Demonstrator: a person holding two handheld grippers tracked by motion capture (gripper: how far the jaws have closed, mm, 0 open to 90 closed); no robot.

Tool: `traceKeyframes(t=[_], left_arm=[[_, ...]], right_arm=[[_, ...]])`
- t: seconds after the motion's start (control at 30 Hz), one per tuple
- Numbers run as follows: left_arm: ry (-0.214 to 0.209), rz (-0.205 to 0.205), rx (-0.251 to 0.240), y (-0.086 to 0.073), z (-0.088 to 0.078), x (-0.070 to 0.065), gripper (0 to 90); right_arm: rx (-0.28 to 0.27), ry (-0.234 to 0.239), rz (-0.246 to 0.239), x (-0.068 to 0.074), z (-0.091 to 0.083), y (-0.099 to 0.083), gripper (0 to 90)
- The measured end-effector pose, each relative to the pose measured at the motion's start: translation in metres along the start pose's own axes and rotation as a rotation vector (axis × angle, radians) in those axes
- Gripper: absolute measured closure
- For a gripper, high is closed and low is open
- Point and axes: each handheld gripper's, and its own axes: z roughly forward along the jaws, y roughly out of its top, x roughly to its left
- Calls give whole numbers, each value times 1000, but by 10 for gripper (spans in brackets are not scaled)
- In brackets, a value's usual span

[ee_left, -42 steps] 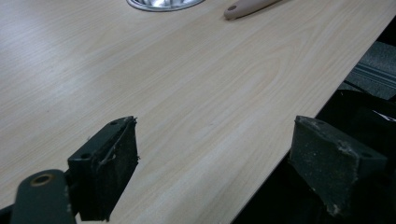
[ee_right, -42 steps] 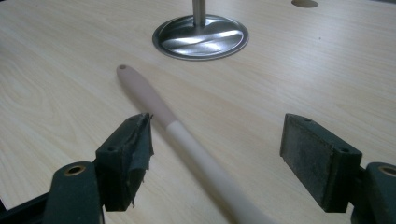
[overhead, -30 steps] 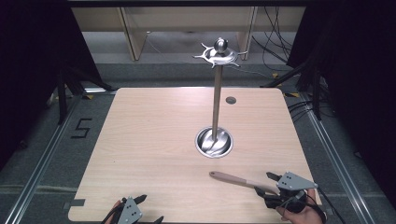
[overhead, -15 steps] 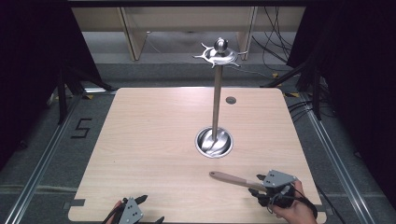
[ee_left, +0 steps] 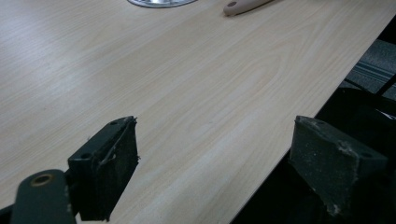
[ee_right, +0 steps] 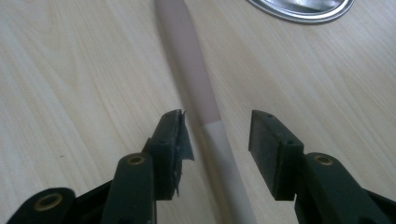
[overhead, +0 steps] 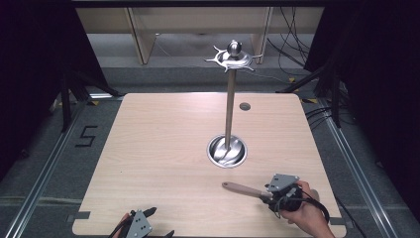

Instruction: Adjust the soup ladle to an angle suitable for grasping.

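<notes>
Half the utensil (overhead: 241,189) is hidden under the right gripper (overhead: 270,197); its far end can't be made out. Its handle (ee_right: 194,70) lies between the jaws, which have just been closing, pads not touching yet. Left gripper (ee_left: 215,158) gapes wide over the table (overhead: 163,148) edge.

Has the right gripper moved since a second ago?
Yes. The right gripper slid left toward the stand base, along the utensil handle.

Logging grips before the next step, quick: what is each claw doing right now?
Left claw: open, nothing between its jaws.
Right claw: open, jaws just closing around the utensil handle, pads not yet touching it.
</notes>
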Motion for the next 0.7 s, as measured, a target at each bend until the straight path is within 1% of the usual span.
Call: traceKeyframes(t=[0.03,0.07,0.1,0.13,0.17,0.2,0.23,0.27,0.3,0.33,0.37,0.4,0.43,0.47,0.5,0.53,0.57,0.6,0.63,0.67,0.7], left_arm=[[0,0,0,0,0,0,147],[0,-8,-6,0,0,-1,147],[0,-5,-4,0,0,-1,147],[0,-2,0,0,0,0,147],[0,-2,0,0,0,0,147],[5,9,4,0,0,1,147],[5,0,-4,0,1,0,147],[4,9,7,0,0,1,147],[4,9,4,0,0,0,147],[3,10,5,0,0,0,147],[3,12,5,0,0,0,147],[2,1,4,0,0,0,147],[3,10,5,0,0,0,147],[5,12,4,0,0,0,148],[5,12,4,0,0,0,147],[-1,-4,-7,0,0,-1,147],[-1,-4,-7,0,0,-1,147],[3,34,3,1,0,2,147],[4,36,4,1,0,2,147],[-1,0,-3,0,0,0,147],[-2,-3,-2,0,0,-1,147]], right_arm=[[0,0,0,0,0,0,560],[27,13,-2,-2,2,3,561],[23,9,-2,-2,3,3,562],[36,16,-5,-2,4,4,572],[36,16,-5,-2,4,4,572],[48,23,-34,-4,6,6,585],[48,28,-54,-4,7,6,592],[58,36,-44,-5,7,7,600],[52,34,-52,-5,8,7,606],[66,43,-64,-6,8,8,613],[71,42,-72,-6,9,9,623],[71,57,-78,-7,10,10,637],[98,69,-79,-7,10,12,640],[110,84,-71,-7,11,12,643],[110,74,-86,-7,12,13,648],[119,83,-96,-7,13,14,651],[132,91,-94,-7,13,15,654],[136,102,-141,-9,15,16,658],[134,92,-128,-8,15,16,662],[141,92,-119,-8,16,16,668],[147,94,-118,-8,16,17,671]])
